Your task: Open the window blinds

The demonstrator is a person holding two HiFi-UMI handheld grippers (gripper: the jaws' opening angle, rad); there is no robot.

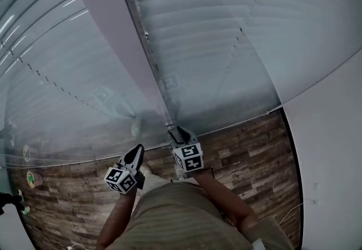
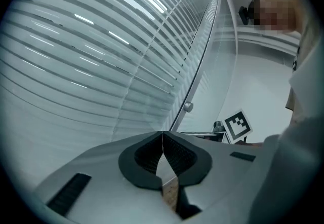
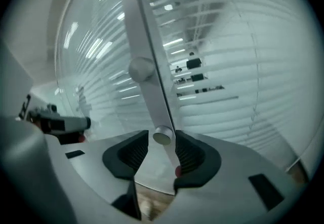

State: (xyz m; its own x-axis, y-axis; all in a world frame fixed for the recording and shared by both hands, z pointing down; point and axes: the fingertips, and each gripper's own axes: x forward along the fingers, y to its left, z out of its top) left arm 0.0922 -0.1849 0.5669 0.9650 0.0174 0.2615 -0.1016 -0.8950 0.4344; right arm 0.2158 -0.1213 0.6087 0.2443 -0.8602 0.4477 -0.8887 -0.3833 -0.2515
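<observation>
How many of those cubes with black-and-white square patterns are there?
2. The left cube sits on the left hand-held gripper; the right cube sits on the right hand-held gripper, beside it. None seems hidden.

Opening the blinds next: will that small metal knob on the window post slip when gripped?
Probably rigid: the knob looks like solid metal. Its smooth, shiny face may well slip. Fixed to the post, it likely won't lift off.

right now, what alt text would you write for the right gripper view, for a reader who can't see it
The right gripper has its jaws apart around a small round metal knob on a slim grey window post. A second knob sits higher on the post, and white horizontal blinds fill the view on both sides.
</observation>
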